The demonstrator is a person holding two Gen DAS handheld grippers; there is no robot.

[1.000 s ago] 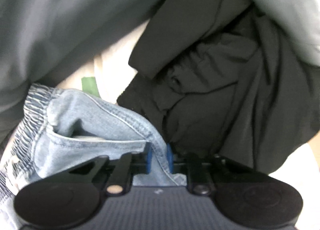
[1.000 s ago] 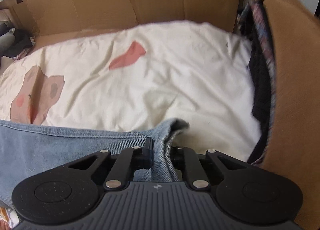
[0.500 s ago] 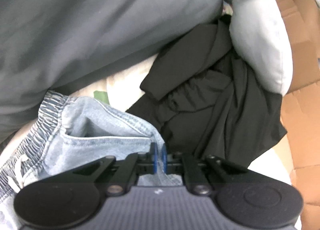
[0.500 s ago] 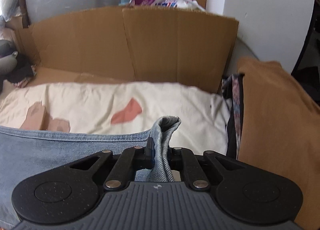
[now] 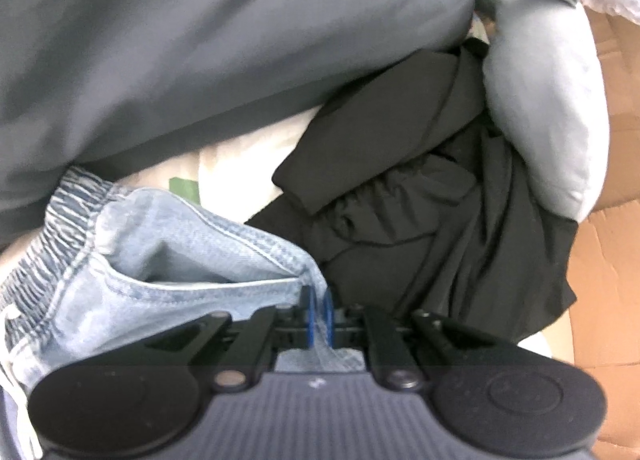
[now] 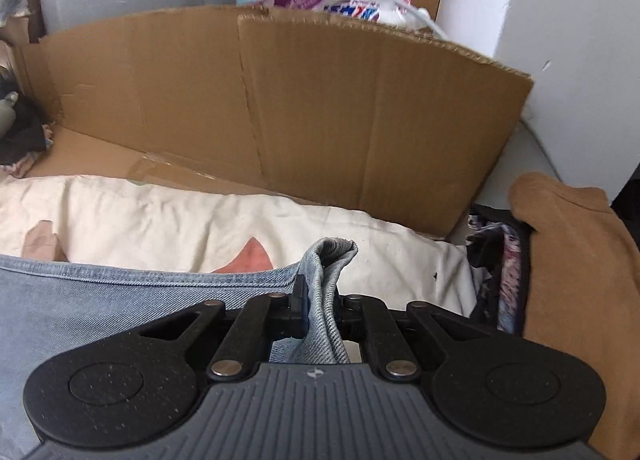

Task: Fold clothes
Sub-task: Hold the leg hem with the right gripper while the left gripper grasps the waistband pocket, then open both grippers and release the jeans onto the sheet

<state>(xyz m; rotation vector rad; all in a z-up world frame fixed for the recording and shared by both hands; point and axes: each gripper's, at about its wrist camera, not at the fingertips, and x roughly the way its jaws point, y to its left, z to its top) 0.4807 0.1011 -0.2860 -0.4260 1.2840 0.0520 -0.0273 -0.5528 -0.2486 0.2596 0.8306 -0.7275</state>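
Note:
Light blue denim pants (image 5: 168,256) with an elastic waistband hang from my left gripper (image 5: 318,314), which is shut on a fold of the denim near the waistband and pocket. In the right wrist view the same denim pants (image 6: 100,300) spread to the left, and my right gripper (image 6: 320,308) is shut on a bunched hem corner that sticks up between the fingers. The pants are held above a cream sheet (image 6: 180,219) with pink patches.
A grey garment (image 5: 200,39) fills the top of the left wrist view, with a black garment (image 5: 420,219) and a pale grey cushion (image 5: 540,99) to the right. A cardboard wall (image 6: 320,107) stands behind the sheet. A brown garment (image 6: 580,300) and patterned clothes (image 6: 504,260) lie at the right.
Both grippers have risen with the denim. The right view tilted up from the sheet to the cardboard wall and the clutter behind it. The left view shifted, showing more cushion and cardboard.

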